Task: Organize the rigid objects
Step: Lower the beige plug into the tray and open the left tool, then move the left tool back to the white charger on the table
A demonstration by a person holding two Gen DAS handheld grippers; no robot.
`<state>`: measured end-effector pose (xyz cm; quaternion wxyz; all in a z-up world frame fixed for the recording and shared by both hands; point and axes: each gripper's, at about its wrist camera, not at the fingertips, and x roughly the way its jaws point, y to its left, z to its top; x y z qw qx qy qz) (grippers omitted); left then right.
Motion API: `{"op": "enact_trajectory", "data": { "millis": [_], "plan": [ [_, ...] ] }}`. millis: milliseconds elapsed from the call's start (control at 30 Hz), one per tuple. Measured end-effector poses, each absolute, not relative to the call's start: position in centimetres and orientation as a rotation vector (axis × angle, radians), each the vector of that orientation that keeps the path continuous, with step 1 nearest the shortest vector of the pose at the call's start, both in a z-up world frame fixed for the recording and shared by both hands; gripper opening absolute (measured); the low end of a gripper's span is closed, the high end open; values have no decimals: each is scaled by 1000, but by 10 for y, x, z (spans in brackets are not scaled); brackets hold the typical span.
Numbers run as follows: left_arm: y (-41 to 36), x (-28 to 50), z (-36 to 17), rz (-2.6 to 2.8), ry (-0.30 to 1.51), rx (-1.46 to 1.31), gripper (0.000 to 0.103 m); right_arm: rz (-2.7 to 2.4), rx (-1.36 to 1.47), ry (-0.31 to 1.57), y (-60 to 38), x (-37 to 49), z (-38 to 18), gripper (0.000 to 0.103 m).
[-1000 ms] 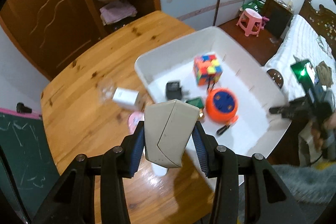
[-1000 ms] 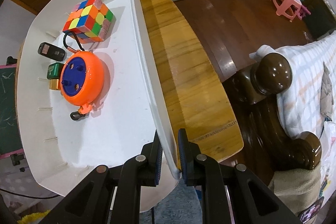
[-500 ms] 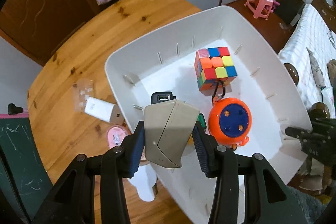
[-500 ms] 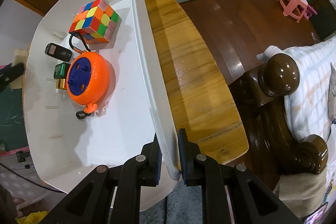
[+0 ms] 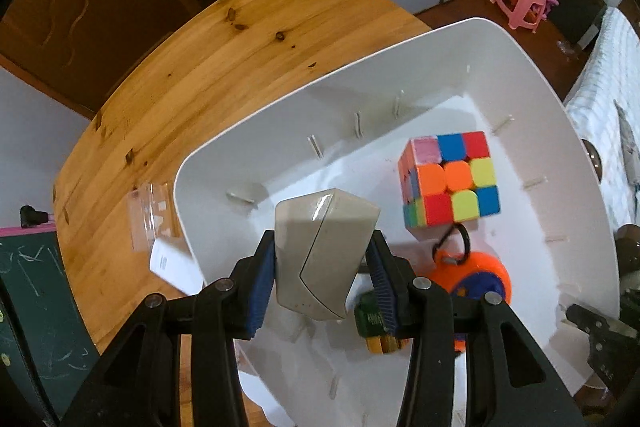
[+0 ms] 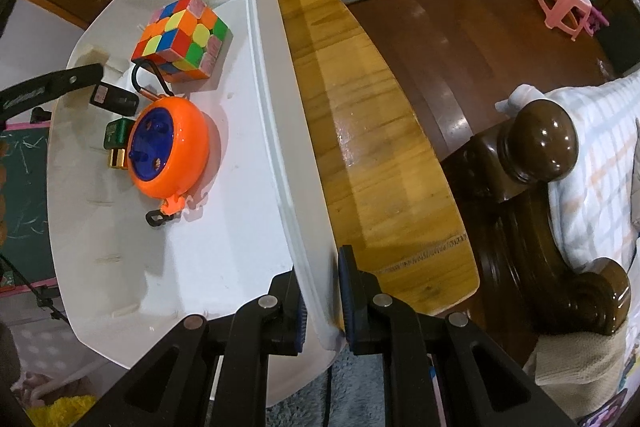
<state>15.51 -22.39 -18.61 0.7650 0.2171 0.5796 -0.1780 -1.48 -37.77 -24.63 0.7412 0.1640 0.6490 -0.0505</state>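
Note:
My left gripper (image 5: 322, 263) is shut on a beige angular block (image 5: 320, 247) and holds it above the left part of the white bin (image 5: 400, 67). In the bin lie a colourful puzzle cube (image 5: 450, 179), an orange and blue reel (image 5: 476, 277), a green and gold battery (image 5: 374, 323) and a small black device (image 6: 114, 99). My right gripper (image 6: 322, 297) is shut on the bin's right rim (image 6: 280, 147). The cube (image 6: 180, 39) and reel (image 6: 168, 147) also show in the right wrist view, with the left gripper's finger (image 6: 48, 89) at the bin's far left.
The bin rests on a round wooden table (image 5: 200, 67). A white box (image 5: 172, 265) and a clear plastic packet (image 5: 150, 215) lie on the table left of the bin. A dark wooden bedpost (image 6: 540, 143) and bed stand to the right. A pink stool (image 6: 564, 3) is on the floor.
My left gripper has carried the beige block forward from over the table edge to above the bin's interior. The right gripper keeps its hold on the rim.

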Motion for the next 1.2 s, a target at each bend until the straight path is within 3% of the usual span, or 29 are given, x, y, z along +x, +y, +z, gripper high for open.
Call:
{"op": "enact_trajectory", "data": {
  "millis": [100, 167, 333, 933, 1200],
  "plan": [
    [-227, 159, -191, -363, 1265, 488, 50, -105, 363, 1424, -379, -15, -247, 14],
    [-228, 161, -196, -354, 1292, 493, 57, -103, 364, 1425, -379, -14, -247, 14],
    [-225, 161, -197, -341, 1295, 481, 88, -100, 364, 1426, -379, -13, -248, 14],
    [-214, 139, -158, -381, 1233, 428, 89, -113, 374, 1428, -381, -10, -248, 13],
    [-193, 121, -123, -377, 1173, 372, 89, -128, 355, 1415, -380, -12, -247, 7]
  ]
}}
